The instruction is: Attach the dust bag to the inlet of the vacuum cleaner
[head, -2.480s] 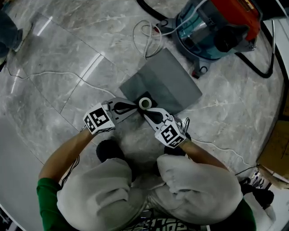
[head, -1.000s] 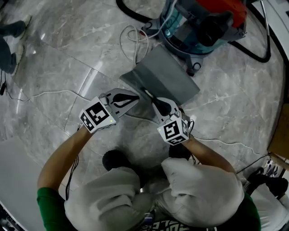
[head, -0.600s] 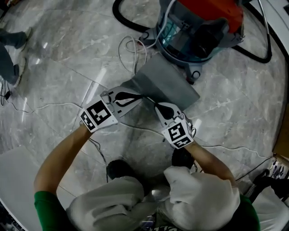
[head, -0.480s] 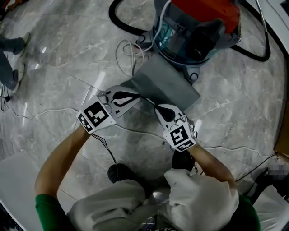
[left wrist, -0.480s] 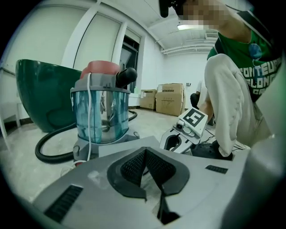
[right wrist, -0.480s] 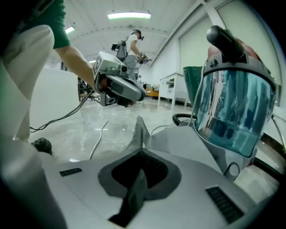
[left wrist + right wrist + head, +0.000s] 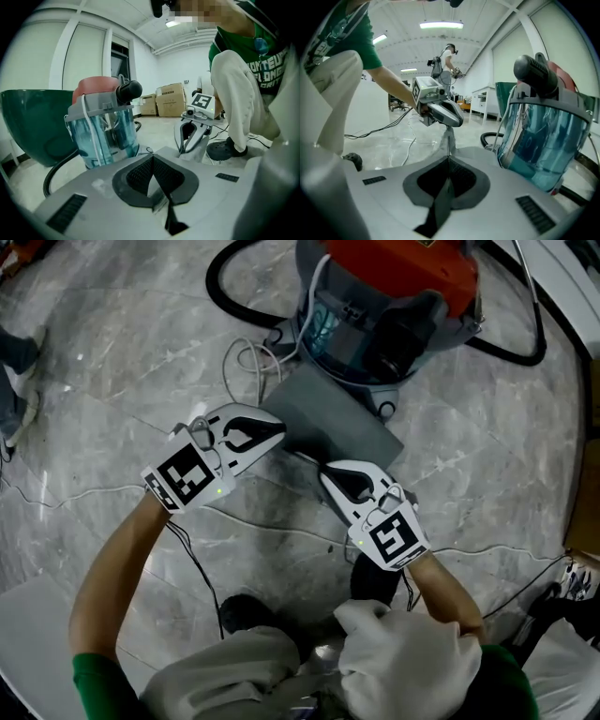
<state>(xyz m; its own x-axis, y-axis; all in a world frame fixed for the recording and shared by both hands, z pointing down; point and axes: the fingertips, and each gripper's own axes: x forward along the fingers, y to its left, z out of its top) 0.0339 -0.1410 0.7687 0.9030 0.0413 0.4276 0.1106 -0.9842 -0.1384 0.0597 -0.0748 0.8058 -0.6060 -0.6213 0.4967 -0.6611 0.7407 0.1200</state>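
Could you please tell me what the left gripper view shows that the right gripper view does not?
Only the left gripper view: stacked brown cardboard boxes by the far wall, the wearer's black shoe, and the right gripper. Only the right gripper view: a second person standing far off, and the left gripper. Both: the vacuum cleaner with its clear blue drum and red top, the dark green tub, and each gripper's own jaws shut on the thin grey dust bag.

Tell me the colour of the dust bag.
The dust bag is plain grey, clearest in the head view.
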